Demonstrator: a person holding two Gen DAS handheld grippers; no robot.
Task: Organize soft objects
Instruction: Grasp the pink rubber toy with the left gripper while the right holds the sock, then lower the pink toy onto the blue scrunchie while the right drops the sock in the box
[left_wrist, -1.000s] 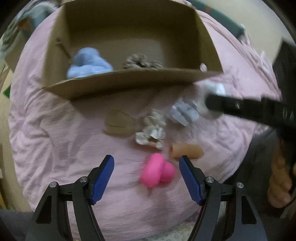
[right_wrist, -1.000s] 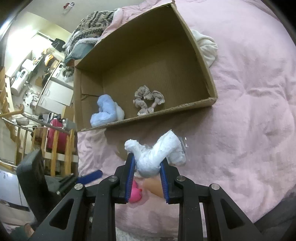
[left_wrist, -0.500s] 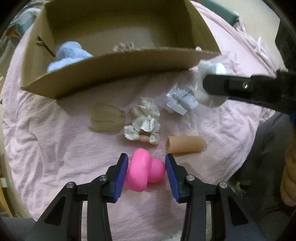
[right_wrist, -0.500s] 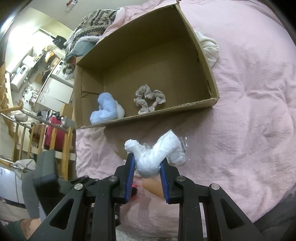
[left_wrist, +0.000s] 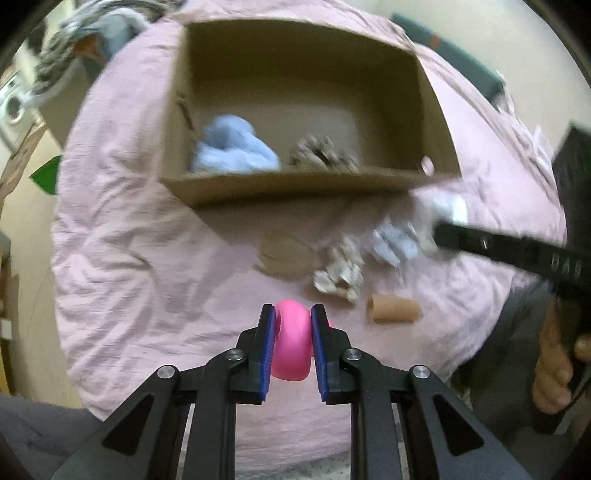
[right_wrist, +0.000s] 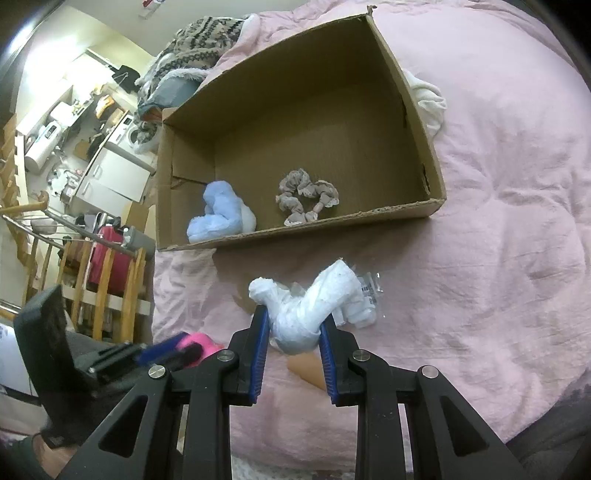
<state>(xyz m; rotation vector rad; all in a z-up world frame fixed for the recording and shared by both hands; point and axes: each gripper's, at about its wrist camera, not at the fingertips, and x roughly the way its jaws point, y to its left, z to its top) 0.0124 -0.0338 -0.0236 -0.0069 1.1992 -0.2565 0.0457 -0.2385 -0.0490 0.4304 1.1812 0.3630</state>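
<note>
Two items already lie inside the cardboard box (left_wrist: 306, 99): a light blue plush piece (left_wrist: 232, 147) and a grey-beige scrunchie (left_wrist: 325, 157). From the left wrist view, the left gripper (left_wrist: 293, 341) has its jaws closing on a pink squishy toy (left_wrist: 291, 343), which bulges between the pads. Loose on the pink bedspread (left_wrist: 129, 258), short of the box, remain a flat beige pad (left_wrist: 286, 253), a cream scrunchie (left_wrist: 340, 273), a tan tube-shaped piece (left_wrist: 393, 310) and a small plastic packet (left_wrist: 393, 243).

From the right wrist view, the right gripper (right_wrist: 293, 338) grips a white wrapped bundle (right_wrist: 306, 306), held clear of the bedspread near the box's front wall. By my estimate, roughly a quarter is done; both held items still need depositing.

Surface: a bed, soft and wrinkled. Knitted clothing (right_wrist: 207, 33) lies piled behind the box; wooden railings (right_wrist: 107, 280) and a kitchen area lie beyond.
</note>
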